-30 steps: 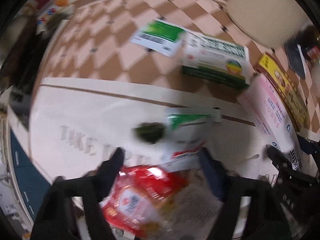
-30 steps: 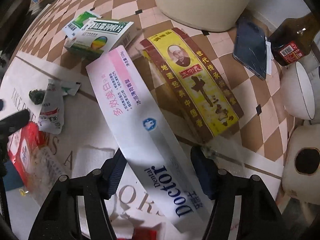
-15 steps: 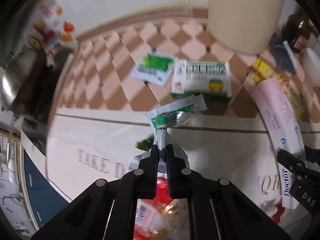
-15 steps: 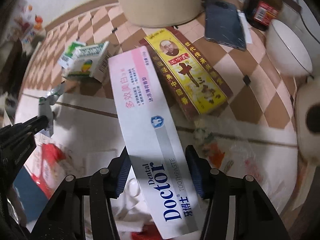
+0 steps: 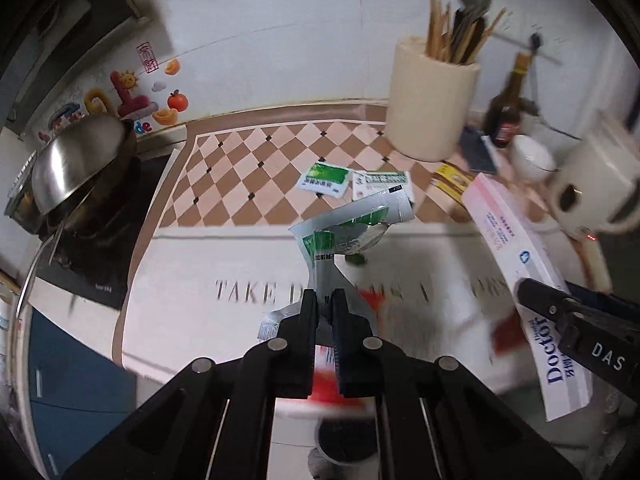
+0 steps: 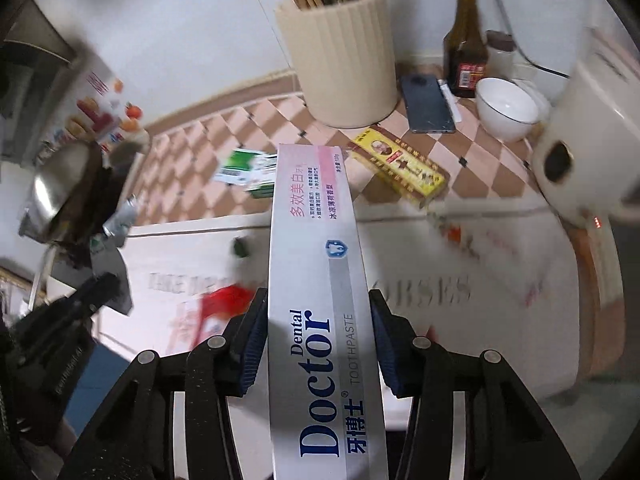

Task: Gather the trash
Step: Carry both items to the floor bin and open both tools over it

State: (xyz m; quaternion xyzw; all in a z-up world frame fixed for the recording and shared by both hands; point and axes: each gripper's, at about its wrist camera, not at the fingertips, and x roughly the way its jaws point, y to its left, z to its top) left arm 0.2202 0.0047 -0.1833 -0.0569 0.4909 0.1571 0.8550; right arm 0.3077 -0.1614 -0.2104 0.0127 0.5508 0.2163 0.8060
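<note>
Left gripper (image 5: 325, 312): we pinch a torn green sachet (image 5: 344, 232), lifted above the counter (image 5: 180, 300).
Right gripper (image 6: 318, 344): jaws just closing, clamped on the toothpaste box (image 6: 316, 280), also raised.
Left to do: green boxes (image 5: 380, 184), yellow box (image 6: 400, 164), red wrapper (image 6: 224, 308) remain far and near.

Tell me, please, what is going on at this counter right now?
A person is clearing trash off a kitchen counter with a tool in each hand. The left tool is shut on a crumpled green-and-silver sachet, held above the counter. The right tool grips a long Doctor toothpaste box across its width, its jaws having just closed in. A yellow box, green medicine packets and a red wrapper are left on the counter.
</note>
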